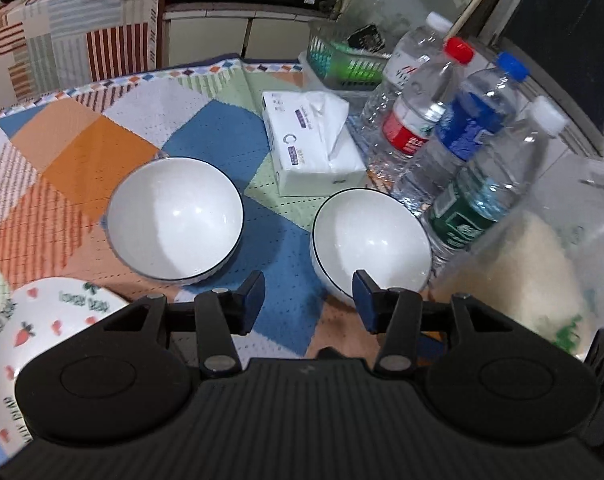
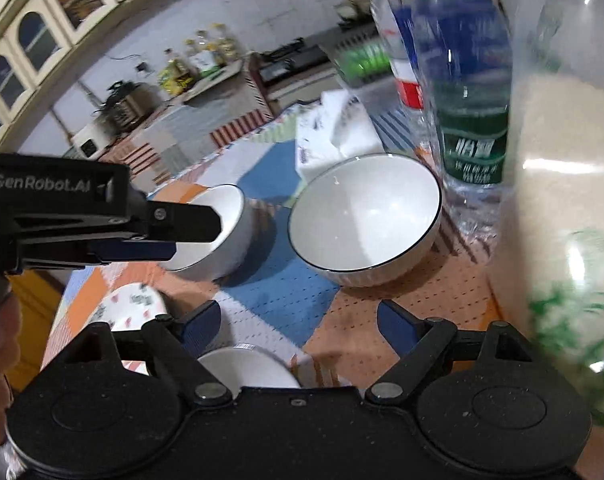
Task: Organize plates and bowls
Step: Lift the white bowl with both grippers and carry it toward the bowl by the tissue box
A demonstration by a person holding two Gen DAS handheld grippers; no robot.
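- Your left gripper (image 1: pixel 308 300) has its fingers apart with nothing between them; it hangs over the blue patch of the bench cloth (image 1: pixel 81 152), between the two bowls.
- Your right gripper (image 2: pixel 297 322) has its fingers spread wide, nothing held, above the cloth just in front of the right bowl (image 2: pixel 366 216).
- Left bowl (image 1: pixel 175 218) and right bowl sit upright on the bench, near each other but apart (both white, dark rim, empty).
- Printed plate (image 1: pixel 29 332) lies at the near left corner of the bench, partly hidden by your left gripper.
- Another white dish (image 2: pixel 247 366) shows just under your right gripper; can't tell if it's a bowl or a plate.
- Tissue box (image 1: pixel 310 142) stands behind the bowls; water bottles (image 1: pixel 458 140) cluster just right of the right bowl, with a large clear jug (image 2: pixel 558 200) nearest you.
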